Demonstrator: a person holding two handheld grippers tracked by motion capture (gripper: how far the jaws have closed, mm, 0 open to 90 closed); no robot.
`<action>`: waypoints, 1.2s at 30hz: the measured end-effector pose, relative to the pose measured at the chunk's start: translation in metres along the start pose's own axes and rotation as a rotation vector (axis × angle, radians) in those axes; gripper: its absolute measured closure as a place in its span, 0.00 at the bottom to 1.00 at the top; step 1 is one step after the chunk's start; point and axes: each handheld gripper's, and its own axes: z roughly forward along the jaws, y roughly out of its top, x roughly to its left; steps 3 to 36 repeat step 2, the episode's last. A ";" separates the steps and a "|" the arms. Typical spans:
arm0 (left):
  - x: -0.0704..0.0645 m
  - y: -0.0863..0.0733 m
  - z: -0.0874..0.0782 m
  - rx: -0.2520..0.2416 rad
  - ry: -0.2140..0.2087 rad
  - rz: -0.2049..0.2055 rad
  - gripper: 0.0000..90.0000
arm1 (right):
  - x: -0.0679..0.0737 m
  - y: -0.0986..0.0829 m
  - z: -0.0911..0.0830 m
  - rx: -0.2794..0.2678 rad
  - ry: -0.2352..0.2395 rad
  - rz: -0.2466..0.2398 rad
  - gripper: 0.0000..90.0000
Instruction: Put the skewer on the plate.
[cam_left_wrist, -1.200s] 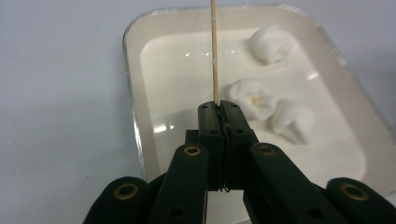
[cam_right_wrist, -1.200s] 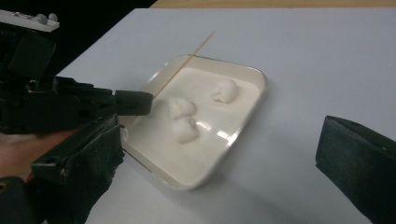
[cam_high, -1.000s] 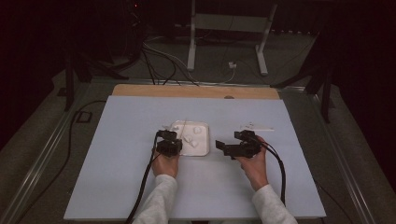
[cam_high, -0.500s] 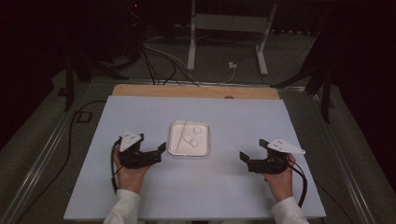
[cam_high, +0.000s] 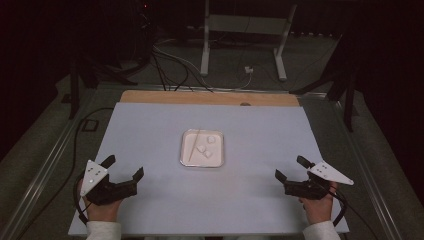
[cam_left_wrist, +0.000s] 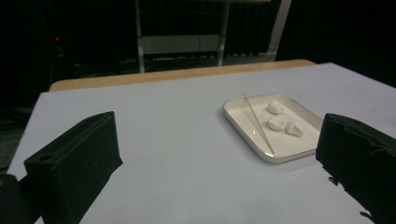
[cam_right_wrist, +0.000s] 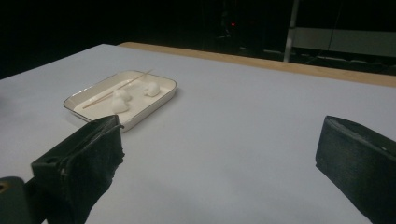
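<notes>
At mid-desk sits your tray (cam_high: 202, 148) holding a skewer (cam_left_wrist: 258, 122) and three marshmallows (cam_left_wrist: 280, 119); both the left gripper (cam_high: 124, 177) and right gripper (cam_high: 289, 175) rest apart, jaws spread, empty, giving clear approach.

white table sheet (cam_high: 150, 130) | wooden edge (cam_high: 210, 98) at far side | metal stand (cam_high: 242, 30) beyond

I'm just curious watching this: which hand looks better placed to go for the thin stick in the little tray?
Probably the left gripper. The skewer lies along the tray's left side, nearer that hand. The right gripper would reach past the white pieces. Both are open, off the tray.
</notes>
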 end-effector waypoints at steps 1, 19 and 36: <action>0.001 -0.001 0.000 0.002 0.004 -0.001 0.01 | -0.001 -0.001 -0.001 0.001 -0.003 0.007 0.00; 0.002 -0.001 0.000 0.003 0.006 -0.003 0.01 | -0.002 -0.002 -0.002 0.006 -0.008 0.009 0.00; 0.002 -0.001 0.000 0.003 0.006 -0.003 0.01 | -0.002 -0.002 -0.002 0.006 -0.008 0.009 0.00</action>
